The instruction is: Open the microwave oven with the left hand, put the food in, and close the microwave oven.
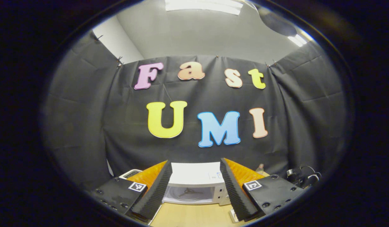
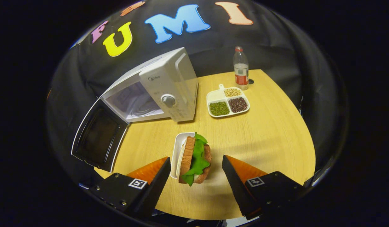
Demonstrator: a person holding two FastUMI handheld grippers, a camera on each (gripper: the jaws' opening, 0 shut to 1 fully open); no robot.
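Note:
A white microwave oven (image 2: 163,85) stands on the round wooden table (image 2: 270,135), its door (image 2: 98,135) swung wide to the left and its cavity bare. A sandwich with green lettuce (image 2: 196,159) leans on a small white dish (image 2: 178,151) in front of the oven. My right gripper (image 2: 196,168) is open and straddles the sandwich, fingers apart from it. In the left gripper view the microwave oven (image 1: 194,186) sits low and straight ahead with its cavity showing, and my left gripper (image 1: 196,176) is open and holds nothing.
A white divided tray (image 2: 227,102) with beans and grains lies right of the oven. A plastic bottle with a red cap (image 2: 241,69) stands behind it near the table's far edge. Some cables (image 1: 303,176) show at the right in the left gripper view.

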